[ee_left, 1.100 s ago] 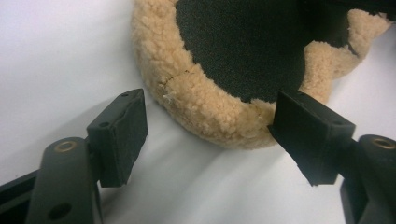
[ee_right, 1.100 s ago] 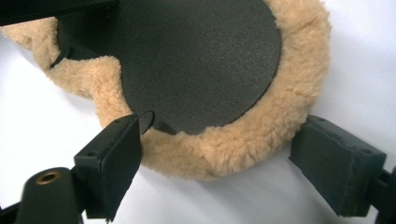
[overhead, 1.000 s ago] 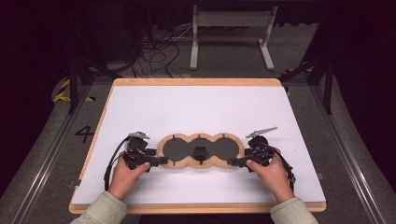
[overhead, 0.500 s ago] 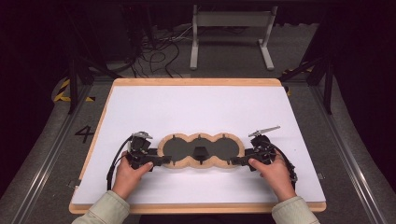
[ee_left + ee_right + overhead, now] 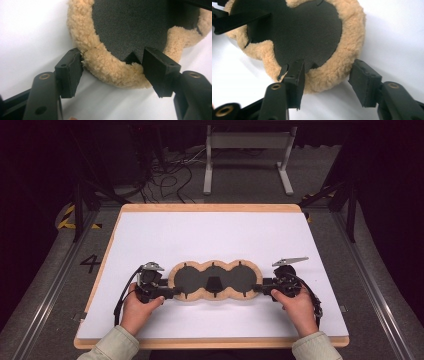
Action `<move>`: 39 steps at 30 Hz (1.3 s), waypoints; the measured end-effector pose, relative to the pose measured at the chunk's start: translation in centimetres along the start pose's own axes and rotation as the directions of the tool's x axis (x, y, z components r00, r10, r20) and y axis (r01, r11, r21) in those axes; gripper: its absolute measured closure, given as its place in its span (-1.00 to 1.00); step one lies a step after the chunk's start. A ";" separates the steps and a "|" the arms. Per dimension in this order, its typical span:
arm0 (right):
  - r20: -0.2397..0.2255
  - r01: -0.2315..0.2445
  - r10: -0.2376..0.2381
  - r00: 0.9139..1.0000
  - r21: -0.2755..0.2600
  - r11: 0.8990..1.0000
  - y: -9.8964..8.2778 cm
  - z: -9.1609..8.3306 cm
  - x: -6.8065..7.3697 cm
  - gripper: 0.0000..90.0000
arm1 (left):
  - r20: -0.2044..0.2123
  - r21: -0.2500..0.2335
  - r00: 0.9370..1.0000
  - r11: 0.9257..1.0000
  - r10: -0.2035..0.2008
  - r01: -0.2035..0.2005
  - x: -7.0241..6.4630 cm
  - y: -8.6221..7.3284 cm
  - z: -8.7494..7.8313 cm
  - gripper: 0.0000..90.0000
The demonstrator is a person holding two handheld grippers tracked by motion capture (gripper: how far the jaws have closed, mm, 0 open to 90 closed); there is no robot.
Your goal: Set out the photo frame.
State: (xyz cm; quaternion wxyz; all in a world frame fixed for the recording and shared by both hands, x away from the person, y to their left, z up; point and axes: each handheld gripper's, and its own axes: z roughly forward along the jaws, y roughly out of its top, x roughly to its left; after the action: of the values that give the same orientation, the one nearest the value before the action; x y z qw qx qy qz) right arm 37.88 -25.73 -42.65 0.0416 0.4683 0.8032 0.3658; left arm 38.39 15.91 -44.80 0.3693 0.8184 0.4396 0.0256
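High view: the left gripper (image 5: 172, 293) sits at about seven o'clock on the white board (image 5: 210, 235), its tips at the nine o'clock end of the fleece-edged pad (image 5: 214, 280) — a flat three-lobed piece with a dark centre and tan fuzzy rim, lying at the board's six o'clock. Its jaws have just been closing a little; in the left gripper view they straddle the tan rim (image 5: 110, 71) with the pads at the fleece but not yet squeezing it, so I read them as parted. At the pad's three o'clock end, the right gripper (image 5: 256, 288) has been closing faster, and in the right gripper view one finger (image 5: 295, 77) lies on the dark face while the other stands off the rim — not gripping yet. Both ends seem about to be pinched for a two-handed lift. Cables and a metal stand (image 5: 245, 155) lie off the board at twelve o'clock, and nothing blocks the pad
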 end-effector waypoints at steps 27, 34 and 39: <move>0.175 0.254 -0.245 0.954 -0.031 0.967 -2.3 -2.2 3.1 0.51 | -0.137 -0.095 0.985 0.988 0.108 -0.121 -2.6 -1.7 -3.0 0.40; 0.187 0.291 -0.281 0.941 -0.030 0.956 -2.9 -2.9 3.7 0.54 | -0.154 -0.093 0.978 0.984 0.138 -0.154 -3.2 -2.1 -3.7 0.53; 0.174 0.300 -0.289 0.941 -0.040 0.953 -3.4 -3.4 4.0 0.54 | -0.138 -0.103 0.980 0.982 0.146 -0.161 -3.4 -2.6 -4.3 0.58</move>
State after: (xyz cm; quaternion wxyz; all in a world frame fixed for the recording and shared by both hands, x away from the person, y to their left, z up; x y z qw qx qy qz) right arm 31.80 -25.48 -41.21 0.1780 0.3701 0.8454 0.3414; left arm 32.91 16.81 -42.31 0.3826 0.8242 0.3961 0.1321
